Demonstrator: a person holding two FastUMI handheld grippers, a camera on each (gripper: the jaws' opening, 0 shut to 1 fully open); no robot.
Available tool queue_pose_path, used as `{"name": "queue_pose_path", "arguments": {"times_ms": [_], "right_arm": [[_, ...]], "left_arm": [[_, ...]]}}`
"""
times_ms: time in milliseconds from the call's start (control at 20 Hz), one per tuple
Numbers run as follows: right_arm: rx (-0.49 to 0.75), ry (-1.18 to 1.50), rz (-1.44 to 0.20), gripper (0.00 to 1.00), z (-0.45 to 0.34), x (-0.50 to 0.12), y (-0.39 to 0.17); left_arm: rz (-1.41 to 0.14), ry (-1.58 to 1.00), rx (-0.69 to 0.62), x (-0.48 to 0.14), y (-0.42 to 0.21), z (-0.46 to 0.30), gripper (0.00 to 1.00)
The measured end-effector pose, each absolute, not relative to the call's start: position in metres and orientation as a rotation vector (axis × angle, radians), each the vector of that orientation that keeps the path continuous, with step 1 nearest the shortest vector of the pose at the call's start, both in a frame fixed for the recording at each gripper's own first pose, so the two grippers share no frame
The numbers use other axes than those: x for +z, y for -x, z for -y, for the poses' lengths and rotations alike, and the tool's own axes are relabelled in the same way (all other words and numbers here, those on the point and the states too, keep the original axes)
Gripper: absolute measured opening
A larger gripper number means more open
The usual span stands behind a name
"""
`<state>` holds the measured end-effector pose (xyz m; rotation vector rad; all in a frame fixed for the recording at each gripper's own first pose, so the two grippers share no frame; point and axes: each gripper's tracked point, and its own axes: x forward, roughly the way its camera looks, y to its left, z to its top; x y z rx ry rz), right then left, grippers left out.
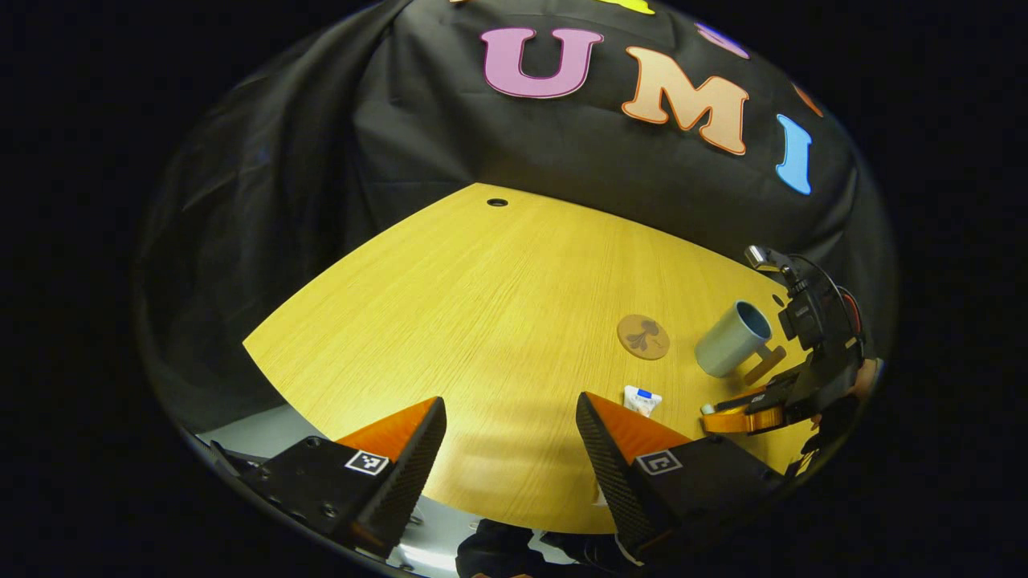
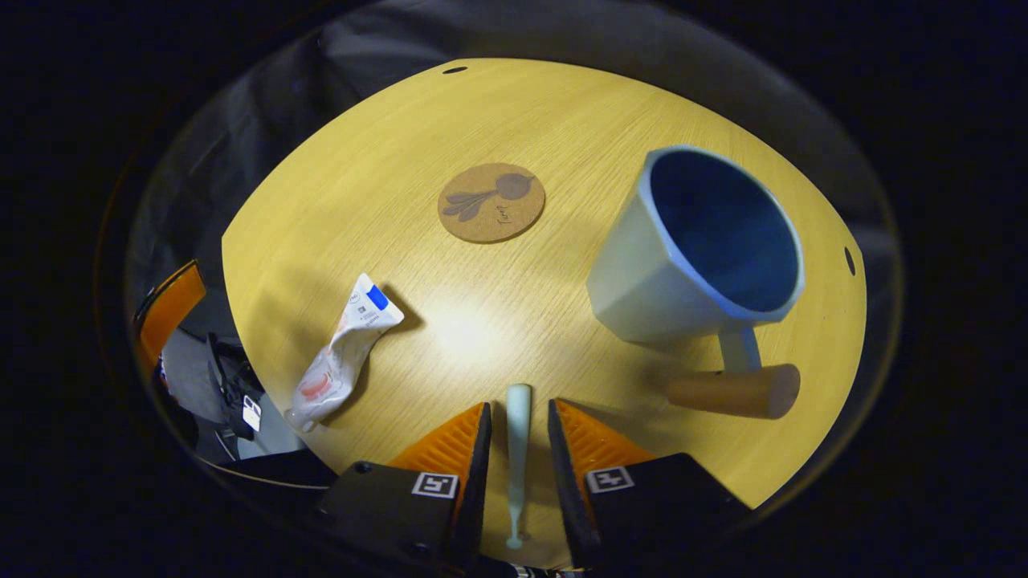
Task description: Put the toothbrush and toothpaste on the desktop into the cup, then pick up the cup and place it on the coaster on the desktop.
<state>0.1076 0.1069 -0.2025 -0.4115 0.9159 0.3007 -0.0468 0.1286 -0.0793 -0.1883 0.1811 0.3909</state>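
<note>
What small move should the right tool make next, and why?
Probably close on the toothbrush: it lies on the desk between the right tool's fingers, which look a little apart from it. The cup stands empty nearby.

Counter (image 2: 418, 128): light wood grain, curved front edge. Small dark holes in its surface: one at the far edge (image 2: 454, 70), one near the right edge (image 2: 850, 261). Black cloth wall (image 1: 337, 160) hangs creased behind it. Pale floor (image 1: 265, 433) shows below the near-left edge.

likely a recording booth: black cloth wall (image 1: 562, 152) behind a wooden desktop (image 1: 498, 321).
</note>
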Motion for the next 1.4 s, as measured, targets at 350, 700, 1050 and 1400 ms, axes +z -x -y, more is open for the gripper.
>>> {"name": "queue_pose_path", "arguments": {"times_ms": [350, 700, 1050, 1400], "right_arm": [[0.268, 0.445, -0.951, 0.16, -0.102, -0.207, -0.107], [0.248, 0.448, -0.939, 0.11, -0.100, -0.205, -0.108], [0.219, 0.371, -0.856, 0.08, -0.085, -0.183, -0.095], [0.176, 0.317, -0.791, 0.08, -0.054, -0.169, -0.070]], "left_arm": [[-0.197, 0.163, 0.356, -0.076, 0.031, -0.119, 0.95], [-0.247, 0.144, 0.277, -0.081, 0.011, -0.094, 0.95], [-0.408, 0.104, 0.114, -0.109, -0.014, -0.047, 0.94], [-0.607, 0.109, 0.010, -0.143, -0.044, -0.017, 0.93]]}}
